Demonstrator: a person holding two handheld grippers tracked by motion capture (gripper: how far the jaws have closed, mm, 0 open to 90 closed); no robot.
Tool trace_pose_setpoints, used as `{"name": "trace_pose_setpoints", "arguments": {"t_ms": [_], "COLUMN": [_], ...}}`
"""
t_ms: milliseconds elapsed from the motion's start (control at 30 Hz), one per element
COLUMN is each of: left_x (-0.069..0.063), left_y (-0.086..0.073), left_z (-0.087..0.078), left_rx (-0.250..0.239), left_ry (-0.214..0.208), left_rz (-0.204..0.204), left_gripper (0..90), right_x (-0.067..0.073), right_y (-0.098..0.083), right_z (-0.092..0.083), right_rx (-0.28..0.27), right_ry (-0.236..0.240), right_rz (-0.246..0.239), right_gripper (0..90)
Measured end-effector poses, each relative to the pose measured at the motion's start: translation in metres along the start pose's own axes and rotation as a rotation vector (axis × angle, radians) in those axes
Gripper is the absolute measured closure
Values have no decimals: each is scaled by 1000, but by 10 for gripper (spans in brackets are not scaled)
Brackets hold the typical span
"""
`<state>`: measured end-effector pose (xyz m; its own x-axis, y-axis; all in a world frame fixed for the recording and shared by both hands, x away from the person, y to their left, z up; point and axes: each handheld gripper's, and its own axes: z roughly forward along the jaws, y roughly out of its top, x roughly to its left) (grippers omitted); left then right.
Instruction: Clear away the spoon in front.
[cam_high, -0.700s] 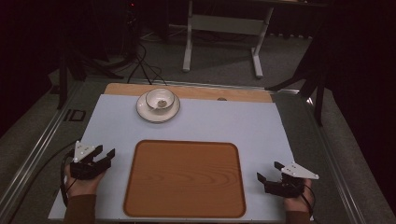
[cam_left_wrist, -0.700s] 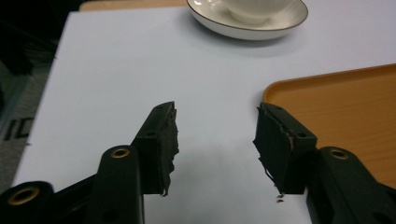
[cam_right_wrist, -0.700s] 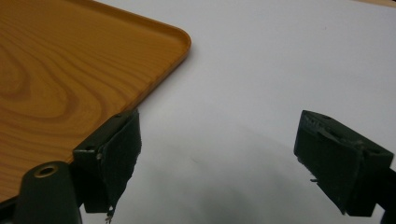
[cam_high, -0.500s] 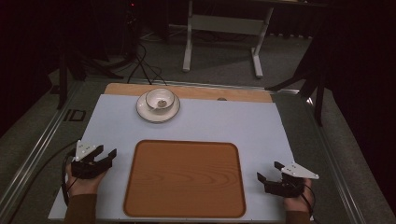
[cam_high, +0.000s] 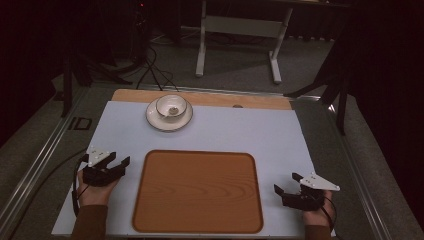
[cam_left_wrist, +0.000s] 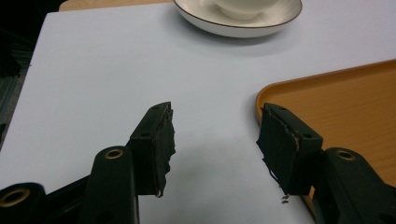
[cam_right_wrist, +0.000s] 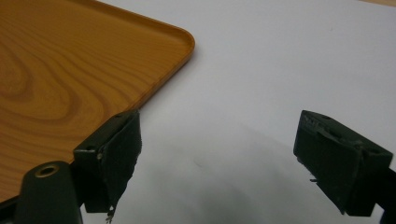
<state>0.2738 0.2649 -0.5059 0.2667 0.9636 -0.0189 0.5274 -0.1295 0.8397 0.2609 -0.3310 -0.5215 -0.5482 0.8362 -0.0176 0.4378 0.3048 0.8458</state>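
Nothing has moved since the earlier frames — both grippers sit where they were, on either side of the wooden tray. That tray lies empty at the lower centre of the high view, on the pale surface. At its left edge rests the left gripper, fingers spread apart with bare surface between them; one finger sits just beside the tray's corner in the left gripper view. At the lower right rests the right gripper, fingers likewise released and holding nothing — the tray's rounded corner lies just beyond them. Well apart, toward the upper left, a white bowl stands on a saucer.
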Motion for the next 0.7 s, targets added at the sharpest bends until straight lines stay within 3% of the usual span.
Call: {"name": "trace_pose_setpoints", "arguments": {"t_ms": [400, 700], "left_x": [-5, -11], "left_y": [22, 46], "left_z": [0, 1], "left_rx": [-21, -60], "left_ry": [-44, -73], "left_rz": [53, 62], "left_gripper": [443, 452], "right_x": [0, 0], "right_y": [-1, -1], "right_z": [-2, -3], "right_rx": [-5, -7], "right_ry": [-3, -6], "right_rz": [-2, -1], "right_gripper": [149, 149]}}
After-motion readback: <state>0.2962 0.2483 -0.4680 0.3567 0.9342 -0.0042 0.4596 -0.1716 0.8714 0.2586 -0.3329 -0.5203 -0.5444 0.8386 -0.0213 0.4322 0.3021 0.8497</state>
